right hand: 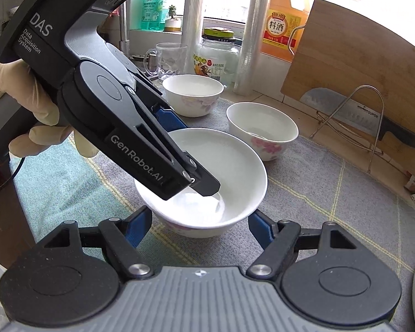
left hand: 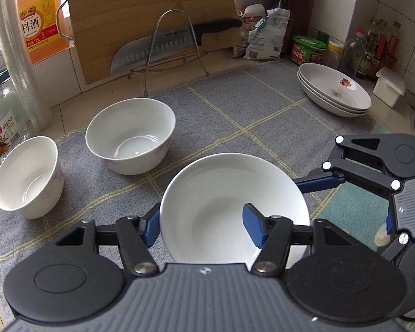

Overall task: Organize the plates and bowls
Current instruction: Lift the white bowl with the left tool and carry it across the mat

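Near bowl point(left hand: 207, 207) empty, left fingers point(left hand: 253, 225) clamp rim.

Left gripper point(left hand: 202, 225): tilted downward, jaws clamped, one finger inside a bowl's rim, one outside.
Right gripper point(right hand: 200, 228): tilted downward, jaws closed on the same bowl's sides.
Gloved hand point(right hand: 27, 110): wrapped around the left gripper's handle.

3 bowls point(left hand: 130, 135) on cloth point(left hand: 262, 116)

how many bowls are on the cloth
3. One white ceramic bowl nearest, held by both grippers; one mid-cloth before the bamboo cutting board; one at the grey checked cloth's left edge.
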Available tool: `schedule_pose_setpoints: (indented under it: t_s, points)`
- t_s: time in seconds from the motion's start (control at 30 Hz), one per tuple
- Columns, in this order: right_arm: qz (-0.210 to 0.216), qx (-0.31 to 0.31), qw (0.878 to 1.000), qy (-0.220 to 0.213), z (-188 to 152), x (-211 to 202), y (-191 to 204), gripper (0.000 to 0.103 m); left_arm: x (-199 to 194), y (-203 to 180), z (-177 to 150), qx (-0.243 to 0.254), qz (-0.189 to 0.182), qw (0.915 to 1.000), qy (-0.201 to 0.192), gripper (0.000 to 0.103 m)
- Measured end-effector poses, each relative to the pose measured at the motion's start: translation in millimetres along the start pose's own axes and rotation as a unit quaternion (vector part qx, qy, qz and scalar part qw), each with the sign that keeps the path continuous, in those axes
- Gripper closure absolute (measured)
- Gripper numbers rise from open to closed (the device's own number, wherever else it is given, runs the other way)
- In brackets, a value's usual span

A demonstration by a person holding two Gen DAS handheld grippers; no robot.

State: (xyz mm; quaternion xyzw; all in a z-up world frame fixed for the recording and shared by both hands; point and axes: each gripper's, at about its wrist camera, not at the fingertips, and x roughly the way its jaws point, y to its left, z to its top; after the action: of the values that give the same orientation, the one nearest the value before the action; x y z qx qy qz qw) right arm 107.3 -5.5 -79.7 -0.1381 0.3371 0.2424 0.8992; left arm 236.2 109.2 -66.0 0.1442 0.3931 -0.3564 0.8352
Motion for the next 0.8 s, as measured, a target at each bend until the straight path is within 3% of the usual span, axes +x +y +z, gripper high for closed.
schedule_pose_setpoints:
  t_s: [0.8]
  points:
    - [-0.060, 0.059, 0.996, 0.023, -38, -30, -44, 0.023, 39, -48, 32, 0.054, -0.053, 0.9971, 0.009, 0.042]
